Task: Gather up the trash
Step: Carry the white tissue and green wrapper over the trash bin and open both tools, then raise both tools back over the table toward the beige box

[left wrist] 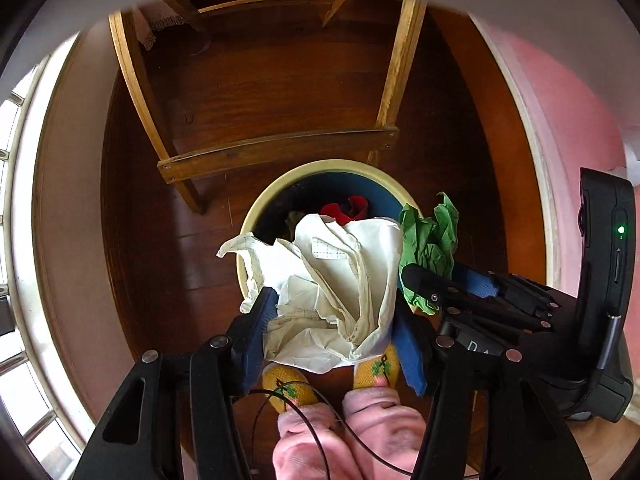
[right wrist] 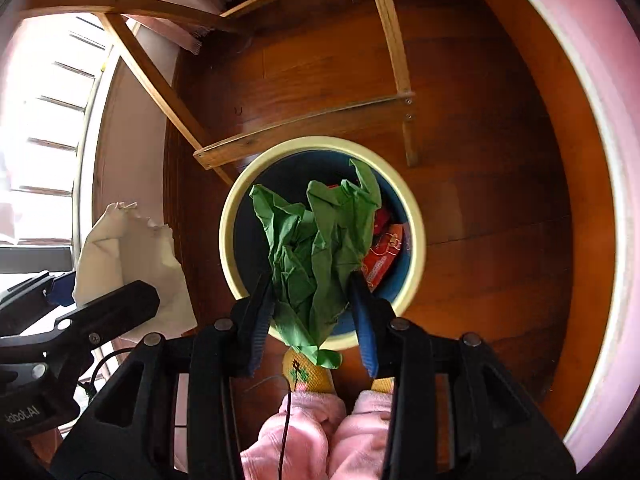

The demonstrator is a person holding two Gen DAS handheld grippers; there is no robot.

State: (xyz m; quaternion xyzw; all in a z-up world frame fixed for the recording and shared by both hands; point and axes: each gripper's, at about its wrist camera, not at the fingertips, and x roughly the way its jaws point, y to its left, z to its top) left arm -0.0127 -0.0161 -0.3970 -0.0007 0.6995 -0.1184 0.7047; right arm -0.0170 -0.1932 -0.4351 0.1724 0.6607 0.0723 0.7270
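Observation:
My left gripper is shut on a crumpled white paper, its blue pads touching both sides of the wad. It points down over a round bin with a cream rim and blue inside. My right gripper is shut on a crumpled green paper, directly above the same bin. Red trash and an orange-red wrapper lie inside it. The two grippers hang side by side: the right gripper shows beside the white paper, and the left gripper shows at the left edge.
A wooden frame with crossbar and slanted legs stands on the dark wooden floor just behind the bin. A person's feet in yellow socks and pink trousers stand close in front of it. A bright window is left, a pink wall right.

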